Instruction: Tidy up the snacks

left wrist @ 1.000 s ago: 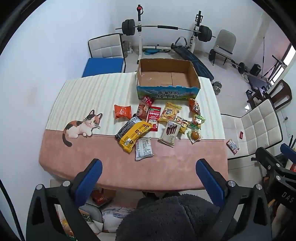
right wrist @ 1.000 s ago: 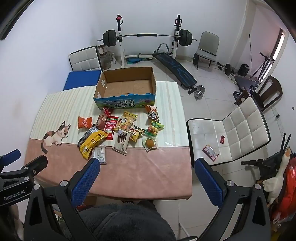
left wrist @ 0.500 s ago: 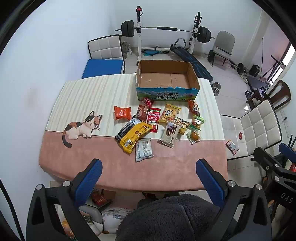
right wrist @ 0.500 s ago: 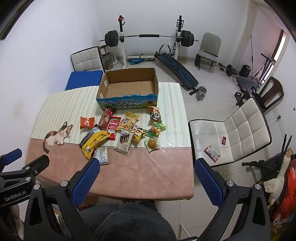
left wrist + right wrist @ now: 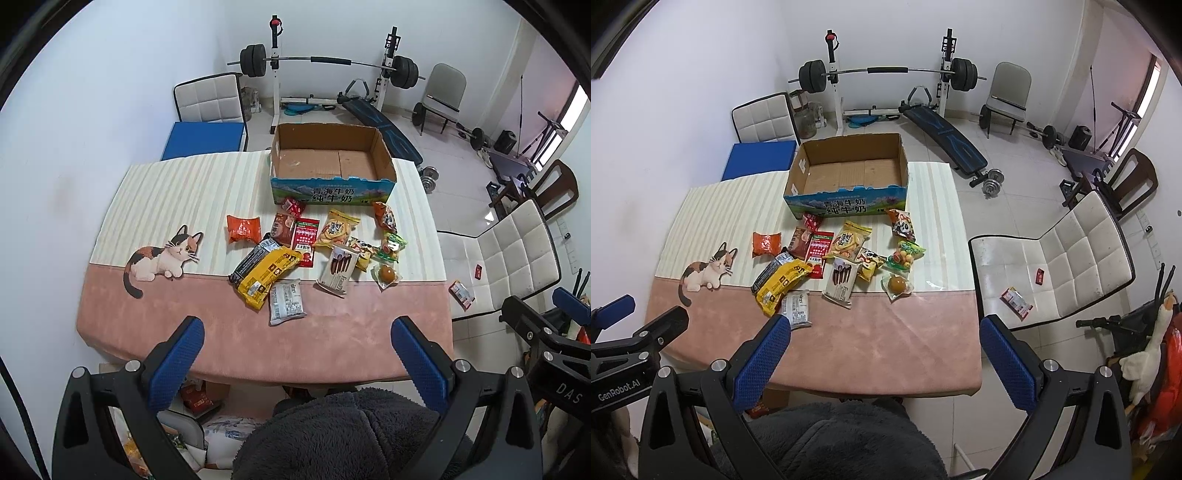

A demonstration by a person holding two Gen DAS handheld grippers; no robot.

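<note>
An empty cardboard box (image 5: 332,162) (image 5: 849,166) with a blue printed front stands at the far side of the table. Several snack packets lie in front of it: a yellow bag (image 5: 266,275) (image 5: 781,280), an orange packet (image 5: 242,229) (image 5: 766,243), a white chocolate-stick pack (image 5: 340,269) (image 5: 842,282), a grey-white packet (image 5: 286,301) (image 5: 798,308). My left gripper (image 5: 295,349) hangs open above the table's near edge. My right gripper (image 5: 884,345) is open too, high over the near right part, holding nothing.
The table (image 5: 343,347) has a pink and striped cloth with a cat print (image 5: 162,254). A white padded chair (image 5: 1060,266) with small packets on it stands to the right. Weight bench and barbell rack (image 5: 325,62) stand behind. A dark fleece sleeve (image 5: 351,435) fills the bottom.
Both grippers have drifted slightly forward and toward the table; the scene sits a little lower and larger. No snack has moved.
</note>
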